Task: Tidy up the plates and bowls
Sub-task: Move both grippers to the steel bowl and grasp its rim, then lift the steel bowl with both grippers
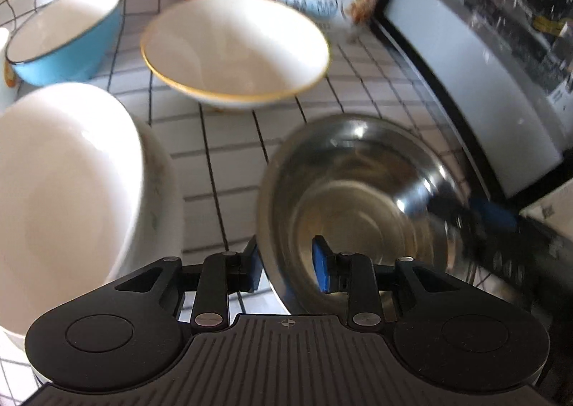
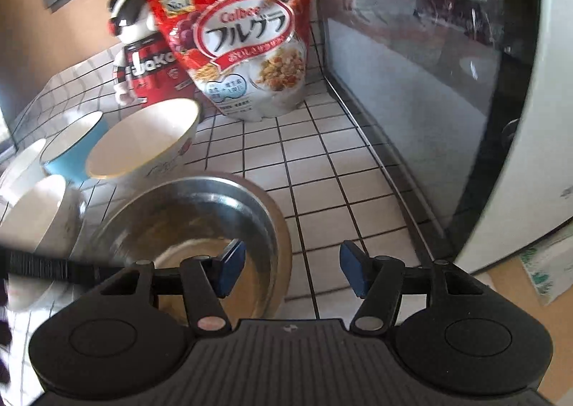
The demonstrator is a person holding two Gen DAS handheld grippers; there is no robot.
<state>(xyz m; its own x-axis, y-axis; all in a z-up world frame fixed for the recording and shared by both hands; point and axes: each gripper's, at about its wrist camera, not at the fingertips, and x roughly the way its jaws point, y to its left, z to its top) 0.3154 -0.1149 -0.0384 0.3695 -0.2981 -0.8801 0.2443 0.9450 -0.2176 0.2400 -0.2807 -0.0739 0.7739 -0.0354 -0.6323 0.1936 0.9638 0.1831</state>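
A steel bowl [image 1: 361, 191] stands on the white tiled counter [image 1: 232, 162]. My left gripper [image 1: 288, 268] is open and straddles the bowl's near-left rim, one pad outside, one inside. My right gripper [image 2: 292, 268] is open and straddles the steel bowl's [image 2: 200, 220] right rim; it shows blurred at the bowl's right side in the left wrist view [image 1: 497, 223]. A white bowl with a gold rim [image 1: 234, 48] stands behind. A blue bowl [image 1: 62, 33] is far left. A large white bowl [image 1: 68, 184] is near left.
A red cereal bag [image 2: 247, 40] and a red figurine [image 2: 143, 62] stand at the back of the counter. A white appliance with a glass door [image 2: 447, 83] walls the right side. A cardboard box [image 2: 548, 262] sits lower right.
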